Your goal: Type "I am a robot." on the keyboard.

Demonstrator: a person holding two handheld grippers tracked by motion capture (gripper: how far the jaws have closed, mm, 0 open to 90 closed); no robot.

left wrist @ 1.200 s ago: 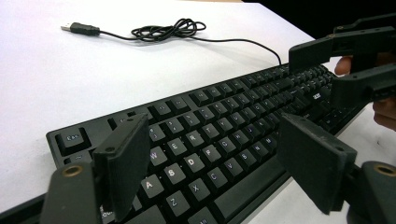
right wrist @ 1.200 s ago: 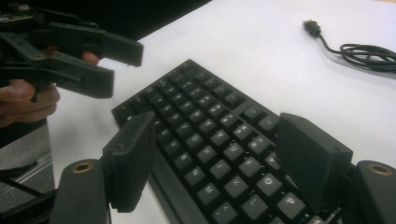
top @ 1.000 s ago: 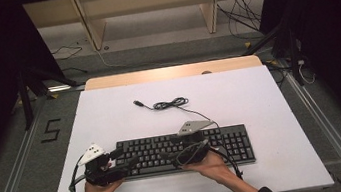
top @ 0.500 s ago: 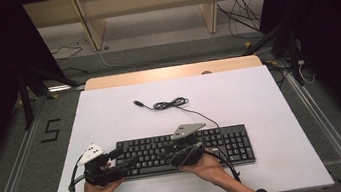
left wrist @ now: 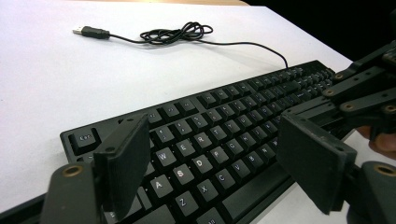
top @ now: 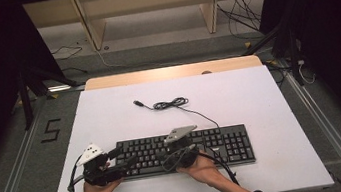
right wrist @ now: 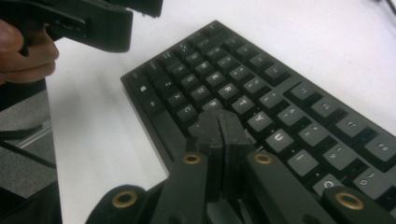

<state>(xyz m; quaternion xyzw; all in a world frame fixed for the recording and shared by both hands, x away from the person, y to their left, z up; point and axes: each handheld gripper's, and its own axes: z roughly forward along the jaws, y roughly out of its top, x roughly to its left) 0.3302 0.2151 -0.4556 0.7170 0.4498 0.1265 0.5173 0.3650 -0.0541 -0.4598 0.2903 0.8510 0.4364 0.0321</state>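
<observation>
A black keyboard (top: 225,143) lies across the near part of the white table (top: 261,108). My left gripper (top: 122,159) sits at its left end, open, its jaws (left wrist: 212,140) wide apart over the letter keys with nothing between them. My right gripper (top: 169,157) hovers over the middle of the keyboard, pointing left. Its jaws have just been closing and now stand shut (right wrist: 219,122) with nothing between them, tips right over the keys (right wrist: 289,98) near the middle rows; contact with a key cannot be told.
The keyboard's thin black cable (top: 172,104) lies coiled behind it, with the USB plug (top: 136,102) loose on the table. A wooden strip (top: 170,72) edges the table's far side. Dark floor and frame rails surround the table.
The right gripper has shifted left along the keyboard and its jaws have gone from wide apart to shut. The left gripper has stayed in place.
</observation>
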